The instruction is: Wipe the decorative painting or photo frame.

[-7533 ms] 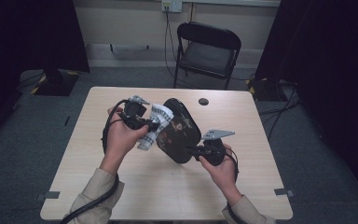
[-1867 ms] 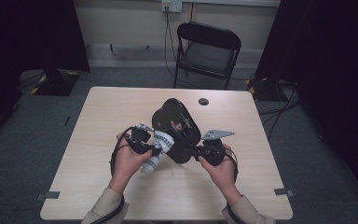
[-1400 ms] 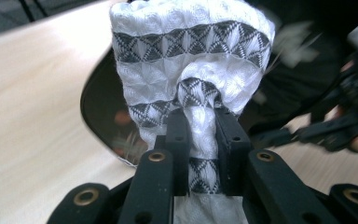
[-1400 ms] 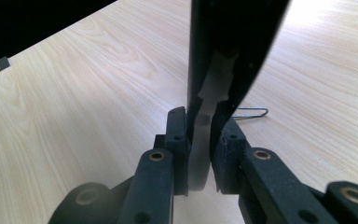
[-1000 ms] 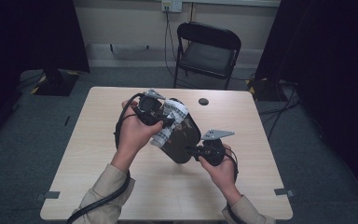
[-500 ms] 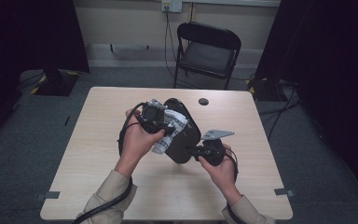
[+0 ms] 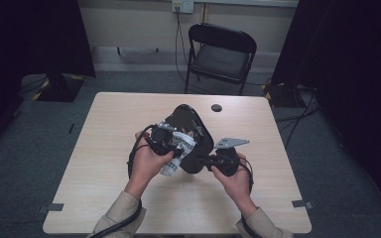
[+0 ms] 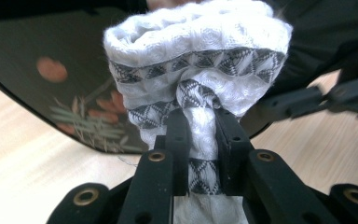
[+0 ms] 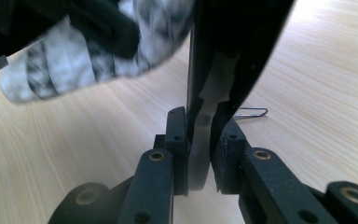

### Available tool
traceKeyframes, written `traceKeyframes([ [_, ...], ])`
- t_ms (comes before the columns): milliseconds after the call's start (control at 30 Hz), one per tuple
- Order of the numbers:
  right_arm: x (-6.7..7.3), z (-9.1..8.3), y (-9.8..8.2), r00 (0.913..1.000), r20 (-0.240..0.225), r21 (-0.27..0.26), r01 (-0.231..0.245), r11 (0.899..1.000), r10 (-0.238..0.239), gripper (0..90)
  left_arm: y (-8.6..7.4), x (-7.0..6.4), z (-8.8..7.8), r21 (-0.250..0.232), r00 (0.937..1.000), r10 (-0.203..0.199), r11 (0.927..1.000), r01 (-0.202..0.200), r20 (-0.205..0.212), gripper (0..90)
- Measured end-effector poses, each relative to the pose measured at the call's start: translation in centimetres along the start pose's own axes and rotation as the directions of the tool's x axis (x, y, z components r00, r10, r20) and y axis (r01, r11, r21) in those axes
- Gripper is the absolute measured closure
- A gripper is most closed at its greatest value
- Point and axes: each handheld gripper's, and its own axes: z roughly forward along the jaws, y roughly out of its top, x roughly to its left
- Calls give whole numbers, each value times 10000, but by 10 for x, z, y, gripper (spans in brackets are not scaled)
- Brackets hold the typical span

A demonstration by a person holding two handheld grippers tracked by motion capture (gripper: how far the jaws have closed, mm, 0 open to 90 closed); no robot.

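Left gripper: jaws clamped on a bunched white cloth with a grey triangle pattern; the wad bulges past the tips and presses against the inner face of the black lacquer plate, the side with the orange flower and leaf print. Right gripper: jaws pinched on the plate's rim, holding the plate on edge, tilted off the table. In the high view the plate sits mid-table between both hands, left gripper on its near-left face, right gripper at its near edge.

Step looks like wiping the plate. To do it well:
- right hand should stay the fixed clamp; rim grip is thin, so any twist could lever the plate out
- left should push the wad flat to the plate face, stroking toward the rim, light pressure only
- keep jaw tips off the lacquer; only cloth should touch
- a small wire clip lies on the table just beyond the plate's lower edge; avoid setting the plate on it
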Motion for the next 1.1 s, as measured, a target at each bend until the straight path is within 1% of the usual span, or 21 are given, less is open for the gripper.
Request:
traceKeyframes([
  [33,0,0,0,10000,5,3,3,10000,-3,792,-3,1,2,95,10000,27,10000,-27,-26,778],
  [133,0,0,0,10000,3,8,2,10000,-2,792,-14,4,11,300,9999,-136,9995,136,14,778],
  [233,0,0,0,10000,-2,1,3,10000,-3,792,-22,6,18,378,9996,-267,9989,268,-27,777],
  [300,0,0,0,10000,-8,-14,2,10000,-3,792,-28,8,23,456,9996,-281,9986,281,-23,778],
  [433,0,0,0,10000,-7,-11,-8,10000,8,791,-37,9,31,584,9990,-445,9973,446,-32,778],
  [567,0,0,0,10000,-13,-4,-9,10000,9,791,-45,11,39,841,9991,-435,9955,433,3,778],
  [767,0,0,0,10000,-21,-1,-17,10000,17,791,-60,11,52,1114,9979,-648,9917,638,51,777],
  [833,-1,0,0,10000,-32,-9,-27,10000,27,791,-63,10,54,1067,9973,-728,9917,712,112,776],
  [900,-1,0,0,10000,-18,-16,-19,10000,19,791,-64,9,55,1099,9976,-683,9917,668,102,777],
  [1000,0,0,0,10000,-13,-30,-30,10000,30,791,-62,8,51,1175,9983,-578,9915,560,113,777],
  [1067,0,0,-1,10000,-9,-44,-36,10000,36,791,-58,7,44,1035,9984,-538,9933,520,149,777],
  [1100,-1,0,-1,10000,-13,-44,-41,10000,41,791,-54,7,37,909,9986,-520,9946,508,107,777],
])
